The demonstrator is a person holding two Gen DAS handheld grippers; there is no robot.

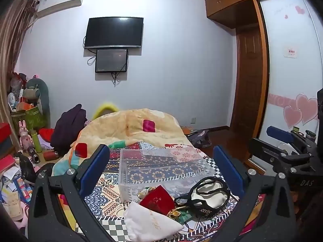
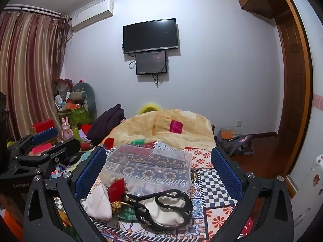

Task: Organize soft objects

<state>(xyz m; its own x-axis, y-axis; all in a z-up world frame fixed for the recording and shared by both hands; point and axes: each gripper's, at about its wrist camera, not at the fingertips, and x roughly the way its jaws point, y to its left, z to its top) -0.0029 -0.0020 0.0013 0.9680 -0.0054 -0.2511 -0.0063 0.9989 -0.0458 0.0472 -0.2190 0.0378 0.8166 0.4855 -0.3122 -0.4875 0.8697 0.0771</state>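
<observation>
A pile of soft pouches lies on the patterned bedspread in front of a clear plastic box [image 1: 161,167] [image 2: 149,165]. The pile holds a white pouch [image 1: 149,221] [image 2: 99,203], a red pouch [image 1: 158,199] [image 2: 116,189] and a cream pouch with black trim [image 1: 208,199] [image 2: 163,207]. My left gripper [image 1: 161,167] is open and empty, above the pile. My right gripper [image 2: 159,169] is open and empty, also above the pile. Each gripper shows at the edge of the other's view.
A yellow quilt [image 1: 131,129] [image 2: 161,127] is bunched at the far end of the bed. Boxes, toys and dark clothes crowd the left side [image 1: 30,121]. A wardrobe [image 1: 290,60] stands at the right. A bag [image 2: 234,143] lies on the floor.
</observation>
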